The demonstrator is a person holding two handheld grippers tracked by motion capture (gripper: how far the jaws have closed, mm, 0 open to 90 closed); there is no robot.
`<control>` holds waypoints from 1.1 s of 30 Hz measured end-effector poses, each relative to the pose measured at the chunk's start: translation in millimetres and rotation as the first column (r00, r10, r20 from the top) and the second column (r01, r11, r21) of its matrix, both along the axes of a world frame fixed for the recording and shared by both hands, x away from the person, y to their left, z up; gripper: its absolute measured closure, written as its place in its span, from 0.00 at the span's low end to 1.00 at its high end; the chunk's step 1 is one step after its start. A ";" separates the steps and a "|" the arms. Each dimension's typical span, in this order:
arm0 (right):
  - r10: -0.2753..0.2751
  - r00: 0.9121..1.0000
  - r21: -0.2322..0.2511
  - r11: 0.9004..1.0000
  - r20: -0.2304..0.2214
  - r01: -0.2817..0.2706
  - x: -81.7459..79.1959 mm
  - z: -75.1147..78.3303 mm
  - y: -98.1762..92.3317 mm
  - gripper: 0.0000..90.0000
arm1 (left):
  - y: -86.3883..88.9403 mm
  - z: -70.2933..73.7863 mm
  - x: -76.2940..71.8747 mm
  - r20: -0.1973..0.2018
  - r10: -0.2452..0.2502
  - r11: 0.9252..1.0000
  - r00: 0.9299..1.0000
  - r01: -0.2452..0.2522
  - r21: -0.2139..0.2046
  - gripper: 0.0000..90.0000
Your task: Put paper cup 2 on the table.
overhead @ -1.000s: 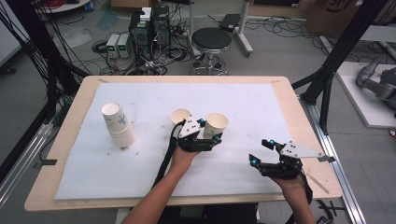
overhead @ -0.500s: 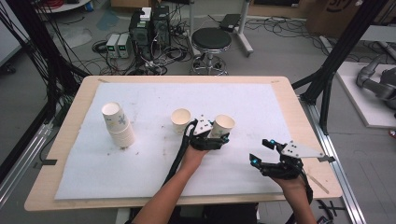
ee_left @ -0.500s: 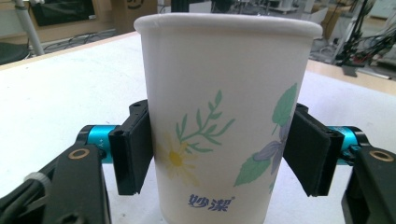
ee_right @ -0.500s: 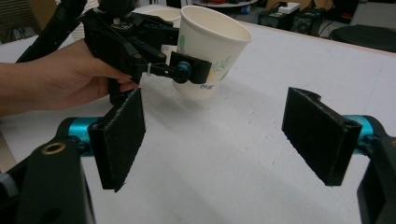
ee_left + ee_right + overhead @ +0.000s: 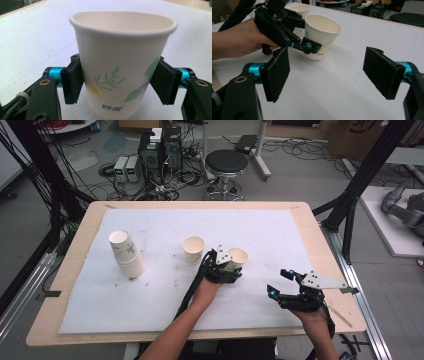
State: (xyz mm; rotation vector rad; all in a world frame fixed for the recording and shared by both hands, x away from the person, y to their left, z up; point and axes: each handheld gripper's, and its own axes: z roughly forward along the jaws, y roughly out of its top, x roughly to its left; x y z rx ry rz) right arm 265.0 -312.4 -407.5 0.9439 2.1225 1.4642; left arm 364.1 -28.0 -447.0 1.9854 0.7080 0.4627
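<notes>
A white paper cup [image 5: 238, 255] with a flower print stands upright on the white mat, right of centre. My left gripper [image 5: 234, 266] reaches it from the near side. Its jaws have just been closing, and both black pads [image 5: 73, 81] now press on the sides of the cup [image 5: 120, 57]. My right gripper [image 5: 278, 282] hovers near the front right of the mat, open, with nothing between its jaws [image 5: 329, 75]. In the right gripper view the cup [image 5: 322, 27] and the left gripper [image 5: 308, 47] holding it sit farther off.
A second single paper cup [image 5: 193, 249] stands just left of the held one. A leaning stack of cups [image 5: 127, 256] rests at the mat's left. The white mat [image 5: 150, 300] covers most of the wooden table [image 5: 65, 270].
My left gripper has drifted slightly right and toward the near edge, and its jaws have narrowed onto the cup. The right gripper has kept still.
</notes>
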 end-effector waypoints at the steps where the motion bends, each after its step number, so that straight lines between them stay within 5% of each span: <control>1: -0.001 1.000 0.002 1.000 -0.001 0.001 0.0 -0.2 0.6 0.25 | 0.8 0.1 -0.8 -0.002 0.002 1.000 1.000 -0.002 0.004 0.37; 10: 0.001 1.000 -0.004 1.000 -0.001 -0.001 0.4 -0.3 1.0 0.25 | 10.5 -4.5 -5.4 -0.024 0.003 1.000 1.000 -0.002 0.004 0.34; 13: -0.001 1.000 -0.006 1.000 -0.008 0.001 0.6 -1.0 1.0 0.25 | 14.3 -5.0 -7.9 -0.030 -0.002 1.000 1.000 0.001 -0.014 0.26; 15: 0.001 1.000 -0.009 1.000 -0.005 -0.001 1.2 -1.8 1.1 0.25 | 21.1 -3.1 -11.0 -0.039 -0.006 0.999 0.999 0.005 -0.033 0.19; 21: 0.005 1.000 -0.019 1.000 -0.011 -0.005 3.0 -4.2 3.8 0.25 | 50.9 5.4 -26.8 -0.033 -0.040 0.997 0.999 0.038 -0.063 0.18; 25: 0.000 1.000 -0.035 0.999 -0.013 -0.001 3.7 -6.1 4.6 0.25 | 78.4 13.0 -40.4 -0.010 -0.037 0.989 0.999 0.036 -0.142 0.18; 33: -0.026 1.000 -0.040 0.999 -0.004 0.026 3.7 -6.9 2.3 0.25 | 143.4 25.8 -68.4 0.098 -0.020 0.965 0.995 0.045 -0.259 0.18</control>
